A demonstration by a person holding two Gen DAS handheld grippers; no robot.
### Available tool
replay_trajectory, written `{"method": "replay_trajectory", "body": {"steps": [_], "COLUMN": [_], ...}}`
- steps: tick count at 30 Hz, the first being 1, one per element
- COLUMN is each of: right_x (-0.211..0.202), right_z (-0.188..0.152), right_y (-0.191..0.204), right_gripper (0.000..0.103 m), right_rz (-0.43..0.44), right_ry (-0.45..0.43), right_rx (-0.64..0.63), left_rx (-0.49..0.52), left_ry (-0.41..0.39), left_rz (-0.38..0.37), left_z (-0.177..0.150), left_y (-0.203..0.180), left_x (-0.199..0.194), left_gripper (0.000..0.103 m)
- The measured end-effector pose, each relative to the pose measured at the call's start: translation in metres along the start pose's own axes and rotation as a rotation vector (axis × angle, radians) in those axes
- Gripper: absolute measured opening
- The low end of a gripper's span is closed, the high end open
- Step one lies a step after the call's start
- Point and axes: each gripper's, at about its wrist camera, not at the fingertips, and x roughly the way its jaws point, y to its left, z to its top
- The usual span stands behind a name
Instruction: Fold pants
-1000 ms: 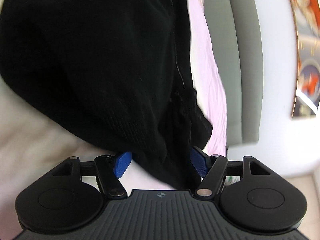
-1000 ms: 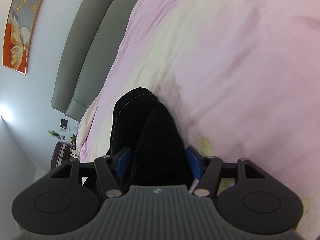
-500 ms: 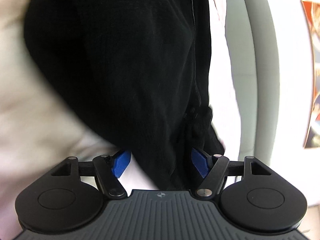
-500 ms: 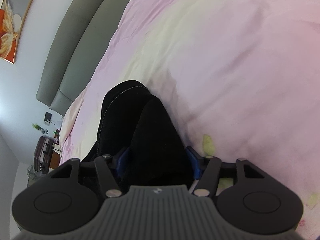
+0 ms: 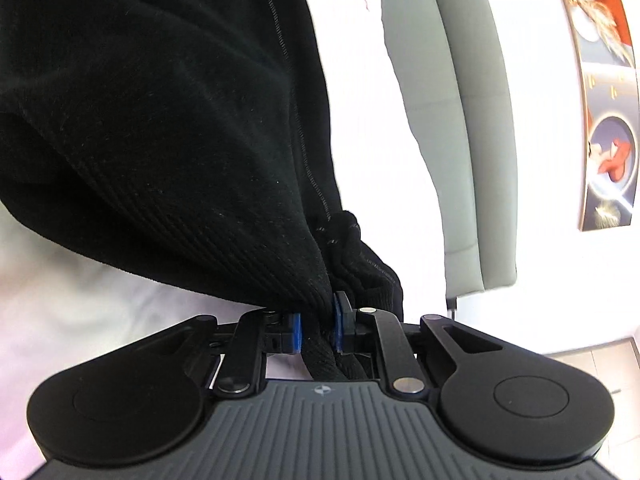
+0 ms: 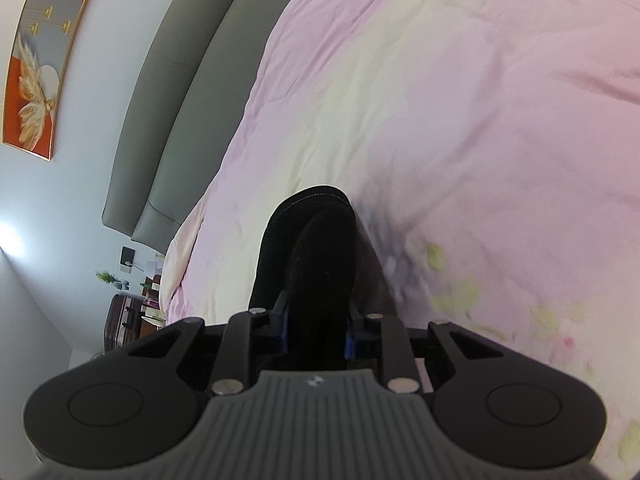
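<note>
The black pants (image 5: pixel 160 120) fill the upper left of the left wrist view, with a ribbed waistband running down into my left gripper (image 5: pixel 317 330). Its blue pads are shut on that bunched band. In the right wrist view a narrow folded end of the black pants (image 6: pixel 316 248) lies on the pink bedspread (image 6: pixel 460 120). My right gripper (image 6: pixel 316 338) is shut on this end, its blue pads pressed against both sides of the cloth.
A grey padded headboard (image 6: pixel 180 100) runs along the bed's edge, also in the left wrist view (image 5: pixel 460 120). A framed picture (image 6: pixel 36 72) hangs on the white wall. A dark bedside cabinet (image 6: pixel 124 320) with small items stands beyond the bed.
Both grippers have closed from open onto the pants. The left view shifted, with the waistband now pulled into the jaws.
</note>
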Motion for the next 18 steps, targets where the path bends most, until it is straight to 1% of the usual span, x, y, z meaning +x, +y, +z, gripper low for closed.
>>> {"method": "replay_trajectory", "body": {"steps": [2,3,4,7,8,9,10,11,12,14,15,16,18], "right_x": [-0.022,-0.032,-0.04,-0.051,-0.05,-0.047,-0.044,-0.044,-0.047,-0.059,-0.067,-0.077,-0.091], "right_z": [-0.01,-0.016,-0.024,-0.049,-0.057,-0.063,-0.067,-0.067,-0.065,-0.059,-0.056,-0.053,-0.052], "right_y": [-0.005,-0.007,-0.008,-0.016,-0.021,-0.026,-0.033,-0.038,-0.042,-0.04,-0.033,-0.028,-0.013], "right_gripper": [0.019,0.019,0.019,0.02,0.021,0.025,0.034,0.037,0.039,0.039,0.039,0.039,0.039], "right_rz": [-0.01,-0.018,-0.033,-0.09,-0.113,-0.147,-0.195,-0.236,-0.256,-0.262,-0.281,-0.307,-0.346], "right_ry": [-0.003,-0.006,-0.008,0.008,0.021,0.038,0.061,0.077,0.076,0.037,-0.005,-0.054,-0.141], "right_rx": [0.065,0.074,0.07,0.027,0.015,0.009,0.006,0.009,0.013,-0.006,-0.045,-0.106,-0.237], "left_rx": [0.027,0.042,0.049,0.06,0.043,0.02,0.002,-0.002,0.016,0.086,0.12,0.145,0.188], "left_ry": [0.027,0.043,0.062,0.113,0.131,0.156,0.174,0.185,0.195,0.2,0.203,0.207,0.208], "left_rz": [0.018,0.037,0.06,0.133,0.153,0.169,0.18,0.184,0.188,0.208,0.213,0.211,0.208], "left_z": [-0.006,-0.007,0.001,-0.001,0.0,0.001,0.002,0.003,0.008,0.01,0.008,0.012,0.009], "left_y": [-0.001,0.001,0.007,0.024,0.031,0.038,0.043,0.043,0.04,0.025,0.02,0.021,0.011], "left_x": [-0.01,-0.015,-0.032,-0.031,-0.028,-0.025,-0.024,-0.026,-0.031,-0.029,-0.032,-0.035,-0.042], "left_gripper": [0.016,0.016,0.016,0.017,0.017,0.017,0.02,0.023,0.026,0.026,0.026,0.026,0.027]}}
